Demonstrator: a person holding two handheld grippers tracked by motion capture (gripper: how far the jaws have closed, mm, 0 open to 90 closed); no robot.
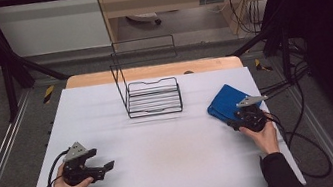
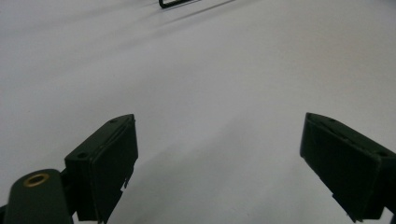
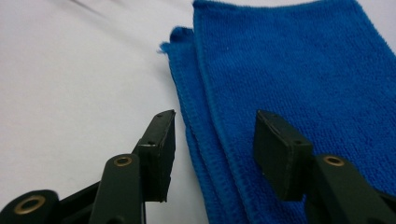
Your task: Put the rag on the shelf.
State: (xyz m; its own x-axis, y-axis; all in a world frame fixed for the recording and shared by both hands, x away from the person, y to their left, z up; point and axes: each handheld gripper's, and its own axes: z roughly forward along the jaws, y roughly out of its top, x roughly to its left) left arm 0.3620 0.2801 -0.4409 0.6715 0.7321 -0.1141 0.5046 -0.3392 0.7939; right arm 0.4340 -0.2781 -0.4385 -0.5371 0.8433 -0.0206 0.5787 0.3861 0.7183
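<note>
On the white table [image 1: 163, 149], the right gripper [image 3: 212, 154] straddles a folded blue terry cloth's [image 3: 299, 84] edge, jaws parted; left gripper [image 2: 219, 158] gapes over bare surface, black wire rack [image 1: 152, 95] behind.

Your blue cloth [image 3: 299, 79] is nubbly terry — stitched hems, matt. The table [image 1: 163, 149] looks smooth, matt white; the rack [image 1: 152, 98] is thin black wire — slightly glossy.
</note>
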